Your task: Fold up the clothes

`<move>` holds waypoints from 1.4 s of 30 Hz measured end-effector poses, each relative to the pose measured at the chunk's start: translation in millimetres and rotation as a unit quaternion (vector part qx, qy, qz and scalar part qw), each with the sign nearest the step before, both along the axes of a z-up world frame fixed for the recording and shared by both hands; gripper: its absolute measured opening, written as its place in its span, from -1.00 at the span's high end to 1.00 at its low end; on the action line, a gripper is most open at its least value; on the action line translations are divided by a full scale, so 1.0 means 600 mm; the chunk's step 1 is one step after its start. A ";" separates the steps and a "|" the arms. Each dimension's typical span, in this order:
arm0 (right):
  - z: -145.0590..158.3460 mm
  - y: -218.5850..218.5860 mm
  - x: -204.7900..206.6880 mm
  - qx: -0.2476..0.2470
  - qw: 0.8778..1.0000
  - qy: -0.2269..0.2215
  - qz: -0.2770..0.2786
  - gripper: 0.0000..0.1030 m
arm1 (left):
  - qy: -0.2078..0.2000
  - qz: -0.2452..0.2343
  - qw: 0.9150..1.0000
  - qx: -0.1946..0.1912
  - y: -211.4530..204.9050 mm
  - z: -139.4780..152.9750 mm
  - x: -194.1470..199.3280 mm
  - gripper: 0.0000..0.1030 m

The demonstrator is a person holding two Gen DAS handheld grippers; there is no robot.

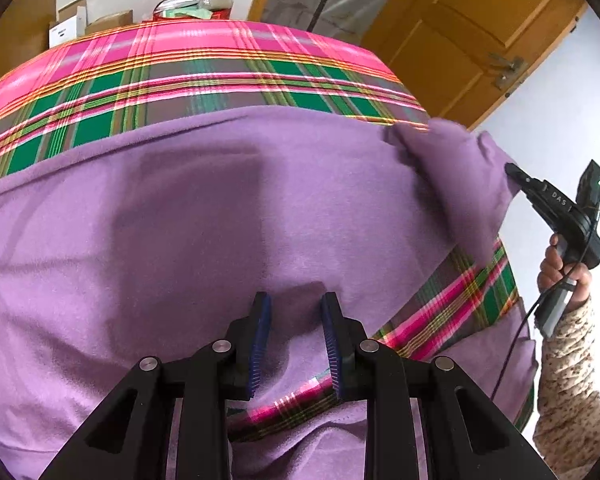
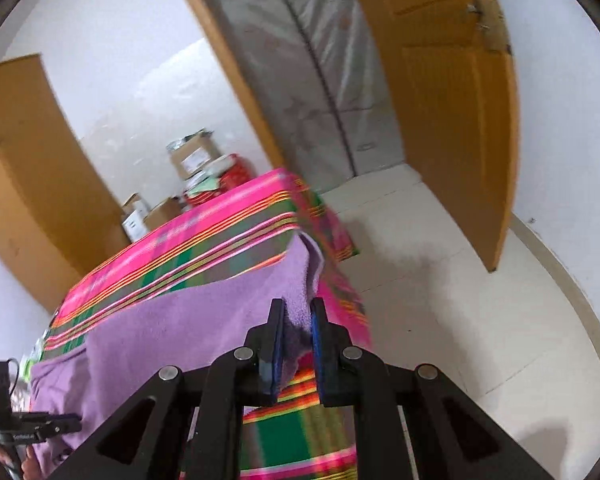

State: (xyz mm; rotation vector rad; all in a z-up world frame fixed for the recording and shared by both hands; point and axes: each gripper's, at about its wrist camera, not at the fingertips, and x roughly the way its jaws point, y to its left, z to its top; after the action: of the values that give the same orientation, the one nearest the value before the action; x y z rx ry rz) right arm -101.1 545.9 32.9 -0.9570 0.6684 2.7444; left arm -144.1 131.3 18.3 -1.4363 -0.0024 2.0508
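Purple fleece garment [image 1: 204, 216] spread across a table under a pink-and-green plaid cloth [image 1: 204, 76], covering most of the near side, long axis running along the near edge from left to right. Right gripper [image 2: 296, 312] closed narrow on a fold of fleece at the garment's right end, near the table's right edge; pinched cloth visible between the blue pads [image 2: 316, 332], raised into a ridge toward the far right corner. Left gripper [image 1: 294, 308] hovering over the near edge, fingers parted a moderate way, nothing between them; fleece directly ahead and below, a strip of plaid showing just under the fingertips. Coming fold judged to turn on the right end being carried leftward over the flat body, so right hand [image 1: 564, 268] the working one, left nearer the middle and free to pin or take the near hem. Left wrist view shows the whole flat span and the lifted right corner with the other tool [image 1: 556, 204] side-on, grip itself hidden. Right wrist view shows the pinch plainly, plus floor and open door [image 2: 452, 92] beyond the table edge, little of the garment's left end.
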 end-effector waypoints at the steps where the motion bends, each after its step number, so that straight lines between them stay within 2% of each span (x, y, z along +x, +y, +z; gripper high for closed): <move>1: -0.002 0.008 0.003 0.001 1.000 -0.001 -0.007 0.75 | 0.001 0.000 1.000 -0.001 0.001 0.000 0.001 0.48; 4: -0.007 0.024 0.009 -0.006 1.000 -0.004 -0.018 0.75 | 0.004 -0.001 1.000 -0.004 0.004 0.000 0.001 0.48; 11: -0.020 0.062 0.014 0.017 0.998 -0.018 -0.065 0.75 | 0.001 -0.001 1.000 -0.010 0.002 -0.002 0.001 0.48; 23: -0.059 0.132 0.029 0.032 0.985 -0.049 -0.159 0.75 | -0.002 0.000 1.000 -0.007 -0.004 -0.004 -0.002 0.48; 34: -0.103 0.157 -0.005 0.036 0.981 -0.100 -0.160 0.75 | -0.001 -0.004 1.000 -0.011 -0.007 -0.001 -0.001 0.48; 42: -0.110 0.159 -0.024 0.033 0.976 -0.140 -0.166 0.71 | 0.004 0.012 1.000 -0.011 -0.034 0.011 -0.001 0.48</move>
State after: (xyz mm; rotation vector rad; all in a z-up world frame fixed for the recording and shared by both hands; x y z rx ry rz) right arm -115.5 641.0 -33.0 -1.0804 0.6173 2.2735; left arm -144.6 110.7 24.7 -1.4472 0.0057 2.0831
